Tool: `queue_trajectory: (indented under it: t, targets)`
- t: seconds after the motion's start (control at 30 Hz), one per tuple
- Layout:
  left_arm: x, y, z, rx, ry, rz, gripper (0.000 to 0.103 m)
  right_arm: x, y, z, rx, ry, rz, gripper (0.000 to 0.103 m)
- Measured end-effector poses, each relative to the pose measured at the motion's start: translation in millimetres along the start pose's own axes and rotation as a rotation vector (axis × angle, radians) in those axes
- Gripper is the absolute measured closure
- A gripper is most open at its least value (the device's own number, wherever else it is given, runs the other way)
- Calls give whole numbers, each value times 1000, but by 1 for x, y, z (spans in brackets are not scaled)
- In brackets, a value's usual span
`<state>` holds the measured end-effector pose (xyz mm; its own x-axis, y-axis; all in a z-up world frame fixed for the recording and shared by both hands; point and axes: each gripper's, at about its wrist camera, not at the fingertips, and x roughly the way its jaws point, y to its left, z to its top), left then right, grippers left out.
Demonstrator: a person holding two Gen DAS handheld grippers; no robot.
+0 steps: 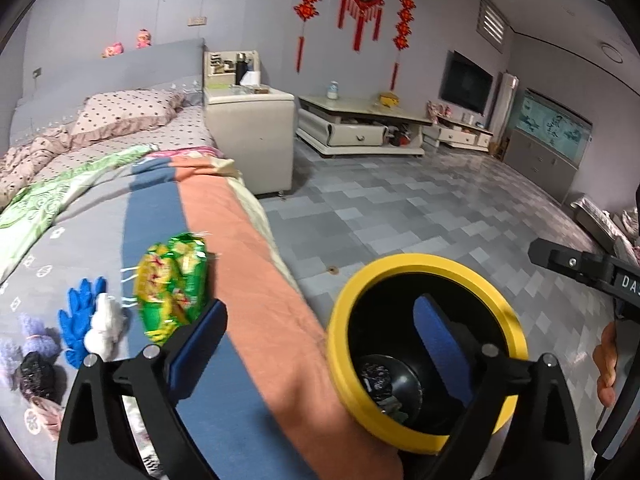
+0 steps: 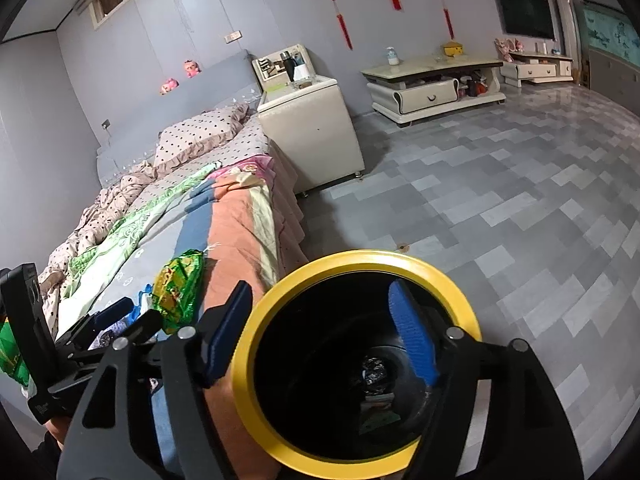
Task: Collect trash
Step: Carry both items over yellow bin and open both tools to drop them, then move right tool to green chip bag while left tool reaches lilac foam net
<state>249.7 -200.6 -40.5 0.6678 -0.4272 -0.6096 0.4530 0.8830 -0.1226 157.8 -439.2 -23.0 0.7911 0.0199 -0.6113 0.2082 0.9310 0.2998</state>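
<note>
A black bin with a yellow rim (image 1: 400, 260) (image 2: 360, 258) stands by the edge of the bed. Crumpled dark trash (image 1: 376, 376) (image 2: 374, 372) lies at its bottom. My left gripper (image 1: 320, 344) is open wide and holds nothing; its right finger hangs over the bin's mouth. My right gripper (image 2: 318, 338) is open too, one pad outside the bin's left rim and the other over the opening, neither pressing on it. On the bed lie a green snack wrapper (image 1: 172, 284) (image 2: 178, 292), a blue glove (image 1: 80, 320), a white tissue wad (image 1: 104, 324) and a black crumpled scrap (image 1: 36, 376).
The bed (image 1: 248, 248) has an orange and blue cover and a dotted pillow (image 1: 128, 112). A cream cabinet (image 1: 252, 136) stands at its head. A low TV stand (image 1: 360, 128) lines the far wall. Grey tiled floor (image 1: 420, 208) stretches to the right. A purple knitted item (image 1: 32, 336) lies near the glove.
</note>
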Motion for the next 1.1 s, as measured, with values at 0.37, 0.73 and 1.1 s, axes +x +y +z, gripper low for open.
queue_trajectory:
  t: [0.37, 0.73, 1.1]
  targets:
    - [-43, 76, -4, -80, -62, 132, 8, 2, 67, -1, -113, -39, 80, 20]
    - [-84, 173, -21, -177, -90, 323, 8, 38, 157, -7, -246, -18, 130, 20]
    - [-111, 271, -49, -279, -69, 519, 8, 114, 223, -14, -319, 67, 137, 20]
